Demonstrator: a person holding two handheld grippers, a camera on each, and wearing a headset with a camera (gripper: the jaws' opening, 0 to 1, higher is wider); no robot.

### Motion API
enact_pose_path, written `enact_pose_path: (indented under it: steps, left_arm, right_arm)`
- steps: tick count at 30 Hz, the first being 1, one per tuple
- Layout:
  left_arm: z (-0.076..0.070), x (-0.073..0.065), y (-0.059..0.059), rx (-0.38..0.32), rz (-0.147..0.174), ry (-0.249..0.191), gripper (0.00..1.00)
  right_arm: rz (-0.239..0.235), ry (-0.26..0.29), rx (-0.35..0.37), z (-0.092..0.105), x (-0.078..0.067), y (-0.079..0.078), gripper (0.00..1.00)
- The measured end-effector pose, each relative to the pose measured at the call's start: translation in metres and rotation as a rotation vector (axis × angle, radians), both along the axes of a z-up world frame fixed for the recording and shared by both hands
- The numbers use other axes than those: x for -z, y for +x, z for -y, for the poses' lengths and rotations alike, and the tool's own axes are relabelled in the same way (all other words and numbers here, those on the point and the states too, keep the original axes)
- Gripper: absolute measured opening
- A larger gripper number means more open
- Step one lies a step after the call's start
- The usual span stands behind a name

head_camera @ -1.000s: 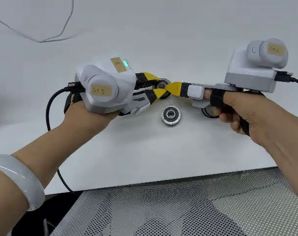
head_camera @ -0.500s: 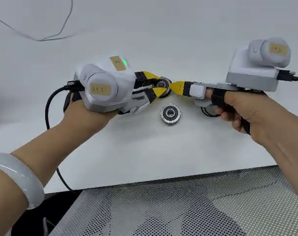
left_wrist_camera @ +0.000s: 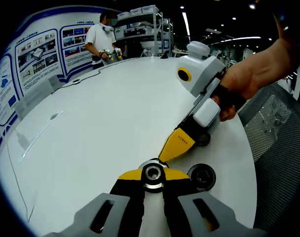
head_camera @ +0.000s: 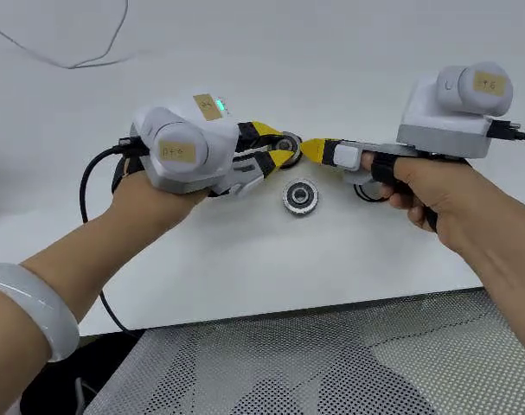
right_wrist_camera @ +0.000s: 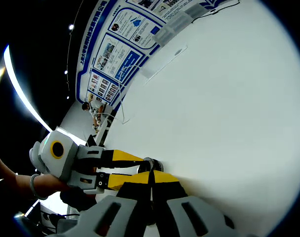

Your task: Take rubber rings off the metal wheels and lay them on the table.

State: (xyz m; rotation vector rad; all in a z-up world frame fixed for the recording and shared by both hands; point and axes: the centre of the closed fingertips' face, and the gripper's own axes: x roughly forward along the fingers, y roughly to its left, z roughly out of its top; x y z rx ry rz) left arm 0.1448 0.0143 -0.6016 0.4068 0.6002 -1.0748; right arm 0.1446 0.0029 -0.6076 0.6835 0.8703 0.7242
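One wheel (head_camera: 287,146) in left tool (head_camera: 276,145), second wheel (head_camera: 300,196) nearby.

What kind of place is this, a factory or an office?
Probably a robotics lab or workshop hall: a big white table, blue-framed poster boards along the wall, storage shelves at the back, and another person working at the table's far end.
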Motion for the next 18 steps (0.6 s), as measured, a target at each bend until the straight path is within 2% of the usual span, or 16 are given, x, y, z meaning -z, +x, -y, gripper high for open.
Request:
enact_pose_path:
  steps: [18]
  left_arm:
    - [0.0006, -0.0002, 0.0002, 0.005, 0.001, 0.005, 0.13]
  right_arm:
    - [0.015, -0.009, -0.013, -0.0030, -0.0052, -0.0006, 0.00]
